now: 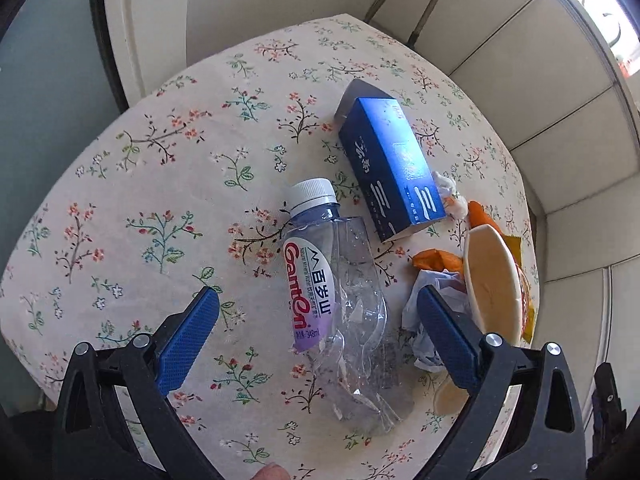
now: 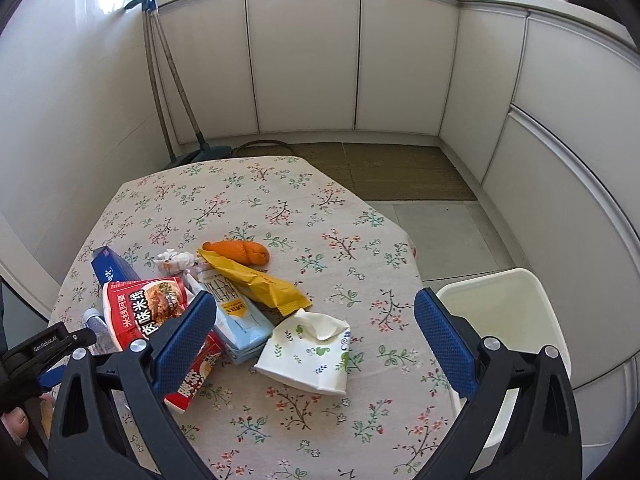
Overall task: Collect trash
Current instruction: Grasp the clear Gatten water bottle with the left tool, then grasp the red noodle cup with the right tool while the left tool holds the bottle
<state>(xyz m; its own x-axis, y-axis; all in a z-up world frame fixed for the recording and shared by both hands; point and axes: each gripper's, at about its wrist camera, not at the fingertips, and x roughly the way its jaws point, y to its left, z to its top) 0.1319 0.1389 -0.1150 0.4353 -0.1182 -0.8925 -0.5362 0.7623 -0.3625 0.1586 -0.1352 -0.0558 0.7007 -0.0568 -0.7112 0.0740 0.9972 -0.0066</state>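
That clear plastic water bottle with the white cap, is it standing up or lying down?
Lying down: the clear plastic water bottle rests on its side on the floral tablecloth, crushed, cap on.

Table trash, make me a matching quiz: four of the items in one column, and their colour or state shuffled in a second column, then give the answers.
Column one:
1. water bottle
2. carton by the bottle cap
3. snack wrapper next to the orange peel
4. tissue pack

Column two:
A. yellow, lying flat
B. clear, crushed, white cap on
C. white with green leaf print, torn open on top
D. dark blue, lying on its side

Pairs: 1-B, 2-D, 3-A, 4-C
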